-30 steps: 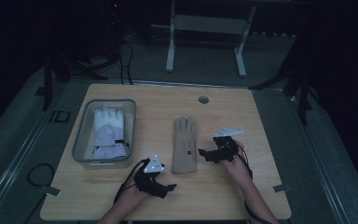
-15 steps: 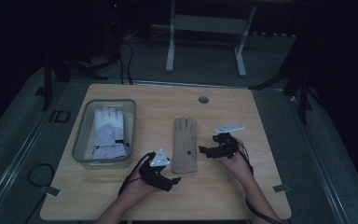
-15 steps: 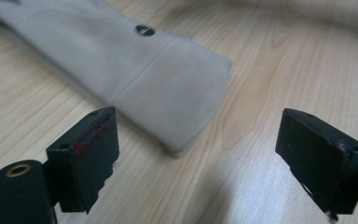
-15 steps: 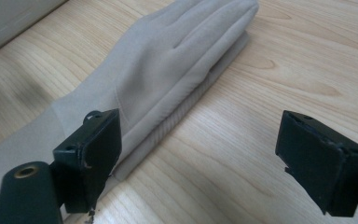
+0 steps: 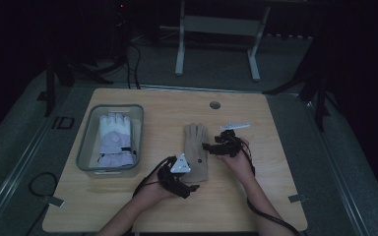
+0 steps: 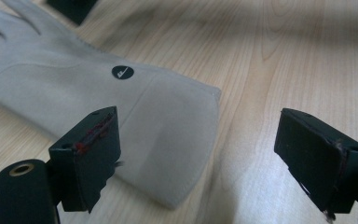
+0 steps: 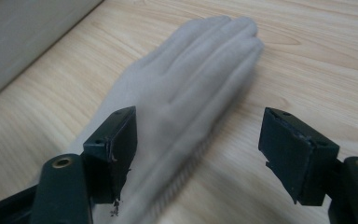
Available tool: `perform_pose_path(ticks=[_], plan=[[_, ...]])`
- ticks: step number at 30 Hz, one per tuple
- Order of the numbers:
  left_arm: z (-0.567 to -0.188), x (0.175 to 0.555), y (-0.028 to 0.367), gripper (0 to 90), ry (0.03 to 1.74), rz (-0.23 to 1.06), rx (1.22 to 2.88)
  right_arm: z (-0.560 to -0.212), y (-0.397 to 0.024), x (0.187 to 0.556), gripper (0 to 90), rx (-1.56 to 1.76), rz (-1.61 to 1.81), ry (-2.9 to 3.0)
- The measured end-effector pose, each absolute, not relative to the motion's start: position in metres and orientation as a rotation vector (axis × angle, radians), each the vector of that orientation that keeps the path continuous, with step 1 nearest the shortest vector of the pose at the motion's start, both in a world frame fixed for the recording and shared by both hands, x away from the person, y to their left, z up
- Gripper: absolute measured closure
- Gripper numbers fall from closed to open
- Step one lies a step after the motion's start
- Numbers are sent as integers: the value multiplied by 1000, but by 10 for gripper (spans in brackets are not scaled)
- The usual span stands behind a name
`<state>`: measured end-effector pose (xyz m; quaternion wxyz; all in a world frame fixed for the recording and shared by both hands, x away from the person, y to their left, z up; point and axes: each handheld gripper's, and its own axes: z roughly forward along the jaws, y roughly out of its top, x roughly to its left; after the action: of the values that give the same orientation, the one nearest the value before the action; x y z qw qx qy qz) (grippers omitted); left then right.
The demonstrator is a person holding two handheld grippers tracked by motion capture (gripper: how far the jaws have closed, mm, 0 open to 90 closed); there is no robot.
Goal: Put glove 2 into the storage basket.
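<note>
Wooden table [image 5: 256, 206] with glove [image 5: 197, 152], bin [image 5: 86, 147]

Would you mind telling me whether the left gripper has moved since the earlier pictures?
Yes. The left gripper has moved toward the tan glove, up the high view and to the right across the table, reaching the glove's cuff.

Dim room, wooden table [image 5: 256, 206], grey carpeted floor [image 5: 354, 162], white metal frame [image 5: 216, 29] behind

The high view looks forward and down on the whole table [image 5: 275, 196] from afar. Both gripper views sit low and close; all three share the glove [image 5: 197, 152].
</note>
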<state>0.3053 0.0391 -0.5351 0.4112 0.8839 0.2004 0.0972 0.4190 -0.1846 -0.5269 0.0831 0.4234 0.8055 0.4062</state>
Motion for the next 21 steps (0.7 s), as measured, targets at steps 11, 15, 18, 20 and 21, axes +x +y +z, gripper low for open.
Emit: perform_pose_path(ticks=[11, 15, 18, 20, 21], plan=[[-548, 319, 30, 223, 467, 198, 2306, -545, -166, 435, 280, 1355, 1178, 2434], [-555, 325, 31, 256, 472, 161, 2309, -553, -166, 437, 332, 1352, 1184, 2482], [-556, 329, 34, 308, 488, 141, 2291, -553, -167, 436, 452, 1289, 1184, 2536], [-556, 330, 35, 337, 481, 146, 2298, -552, -166, 435, 544, 1263, 1178, 2567], [-556, 330, 35, 343, 481, 146, 2298, -552, -166, 435, 544, 1263, 1178, 2567]])
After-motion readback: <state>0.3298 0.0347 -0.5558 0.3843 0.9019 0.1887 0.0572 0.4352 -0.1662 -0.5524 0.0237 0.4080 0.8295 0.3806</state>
